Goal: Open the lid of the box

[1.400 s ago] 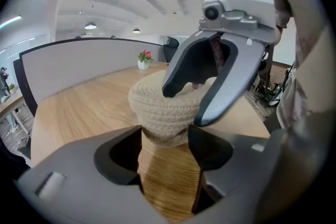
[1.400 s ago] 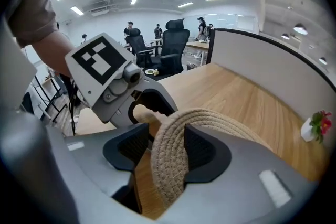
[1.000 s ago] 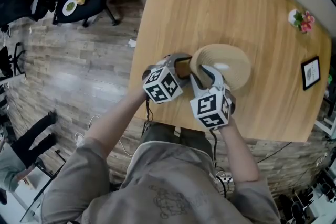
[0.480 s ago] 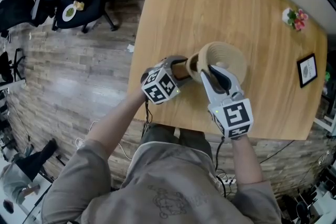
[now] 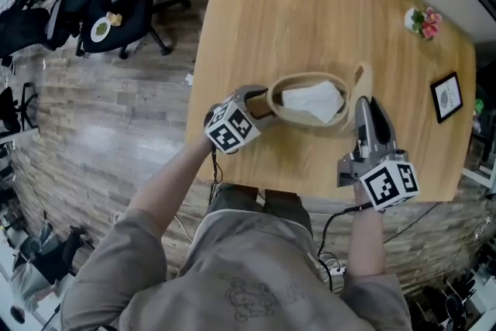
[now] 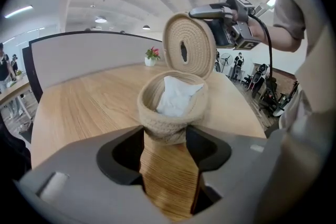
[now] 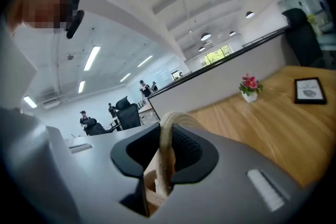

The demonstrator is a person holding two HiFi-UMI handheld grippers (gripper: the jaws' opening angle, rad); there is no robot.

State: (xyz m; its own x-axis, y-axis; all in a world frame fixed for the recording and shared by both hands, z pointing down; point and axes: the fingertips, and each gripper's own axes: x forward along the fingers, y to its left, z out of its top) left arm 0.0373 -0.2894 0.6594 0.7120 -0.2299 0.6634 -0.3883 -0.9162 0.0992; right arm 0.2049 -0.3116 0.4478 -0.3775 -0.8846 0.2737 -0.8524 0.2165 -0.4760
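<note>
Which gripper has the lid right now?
The right gripper: its jaws, just closing further, pinch the lid by its rim, upright beside the box. The left gripper, jaws also just closing, grips the box instead.

You see bright, even light from ceiling strip lights (image 7: pixel 92 57). Both gripper views bend and darken at their rims; shadows on the table (image 5: pixel 310 19) are soft.

light wooden desk (image 5: pixel 263 19), open woven box (image 5: pixel 276 106) near its front edge, small flower pot (image 5: pixel 421 21) by the far right corner, framed picture (image 5: pixel 446 96) near the right edge
</note>
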